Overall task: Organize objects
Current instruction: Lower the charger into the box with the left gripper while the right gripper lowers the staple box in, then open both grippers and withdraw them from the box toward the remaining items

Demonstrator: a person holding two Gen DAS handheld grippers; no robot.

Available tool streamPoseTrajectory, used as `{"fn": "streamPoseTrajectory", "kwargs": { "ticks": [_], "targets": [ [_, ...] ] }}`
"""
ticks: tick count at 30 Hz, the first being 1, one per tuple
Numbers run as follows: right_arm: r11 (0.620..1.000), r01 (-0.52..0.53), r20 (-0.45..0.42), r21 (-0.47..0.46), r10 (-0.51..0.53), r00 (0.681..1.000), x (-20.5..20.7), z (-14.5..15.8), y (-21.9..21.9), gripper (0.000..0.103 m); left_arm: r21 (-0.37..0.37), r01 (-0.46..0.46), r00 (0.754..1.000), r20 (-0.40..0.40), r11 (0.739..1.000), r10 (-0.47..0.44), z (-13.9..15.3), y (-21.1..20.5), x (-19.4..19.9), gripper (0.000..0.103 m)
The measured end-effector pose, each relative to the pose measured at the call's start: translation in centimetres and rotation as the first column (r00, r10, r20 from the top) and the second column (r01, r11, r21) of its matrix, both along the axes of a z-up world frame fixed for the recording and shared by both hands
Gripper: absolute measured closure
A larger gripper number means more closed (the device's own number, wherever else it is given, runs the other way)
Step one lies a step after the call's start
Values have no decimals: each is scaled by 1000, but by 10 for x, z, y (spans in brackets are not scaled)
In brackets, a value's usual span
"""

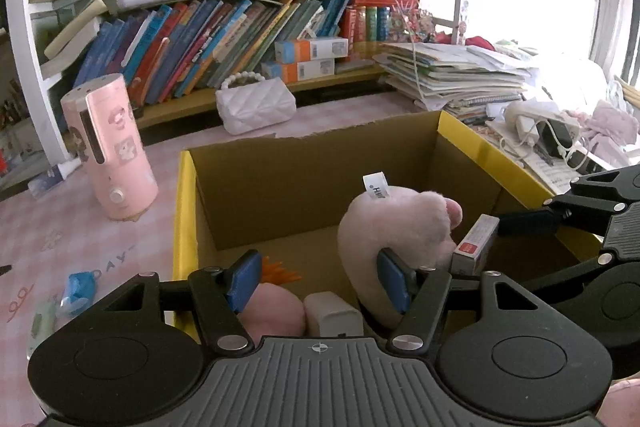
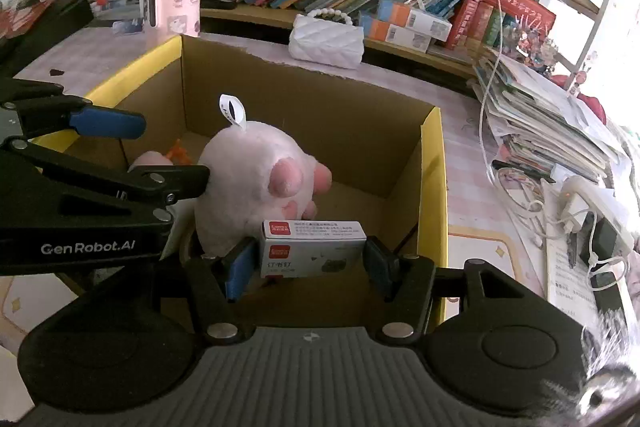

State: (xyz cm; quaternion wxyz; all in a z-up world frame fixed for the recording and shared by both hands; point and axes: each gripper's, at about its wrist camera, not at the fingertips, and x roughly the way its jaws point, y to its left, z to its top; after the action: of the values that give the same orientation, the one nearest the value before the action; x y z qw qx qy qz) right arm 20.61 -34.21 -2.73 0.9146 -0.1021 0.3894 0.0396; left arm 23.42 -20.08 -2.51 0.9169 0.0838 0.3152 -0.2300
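An open cardboard box (image 1: 312,163) with yellow rims stands on the pink tablecloth; it also shows in the right wrist view (image 2: 304,99). My left gripper (image 1: 320,279) is open over the box, its right finger touching a pink plush paw toy (image 1: 396,223), which also shows in the right wrist view (image 2: 256,179). My right gripper (image 2: 310,263) is shut on a white staples box (image 2: 312,247) with a red label, held above the box interior next to the plush; the staples box also shows in the left wrist view (image 1: 476,243). A second pink plush (image 1: 272,311) and a white block (image 1: 334,313) lie in the box.
A pink cylindrical appliance (image 1: 108,147) stands left of the box. A white quilted purse (image 1: 256,105) sits behind it, below a shelf of books (image 1: 208,39). A paper stack (image 1: 456,75) and chargers (image 1: 552,135) lie at right. Small blue items (image 1: 78,293) lie at left.
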Motion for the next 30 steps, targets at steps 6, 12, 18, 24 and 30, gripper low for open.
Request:
{"fn": "streamPoseTrajectory", "kwargs": {
  "ticks": [6,12,18,24,30],
  "targets": [
    [1000,20,1,-3,-20,1000,3,1,0,47,4,8,1000,1,1000,-8,-1,0,1,35],
    [999,37,19,40,-37,999,-2,5,-3,36,-44,-15,999,37,999,16,14,15,-11,12],
    [994,68,82,81,-75,994,-23,18,5,27,-99,-40,995,82,994,48,32,37,-32,10],
    [983,148,155,108,-164,974,-50,32,13,23,-133,-84,989,107,988,98,44,65,-57,8],
    [946,285,203,154,-312,928,-83,37,28,17,-131,-130,983,111,983,145,44,94,-85,8]
  ]
}}
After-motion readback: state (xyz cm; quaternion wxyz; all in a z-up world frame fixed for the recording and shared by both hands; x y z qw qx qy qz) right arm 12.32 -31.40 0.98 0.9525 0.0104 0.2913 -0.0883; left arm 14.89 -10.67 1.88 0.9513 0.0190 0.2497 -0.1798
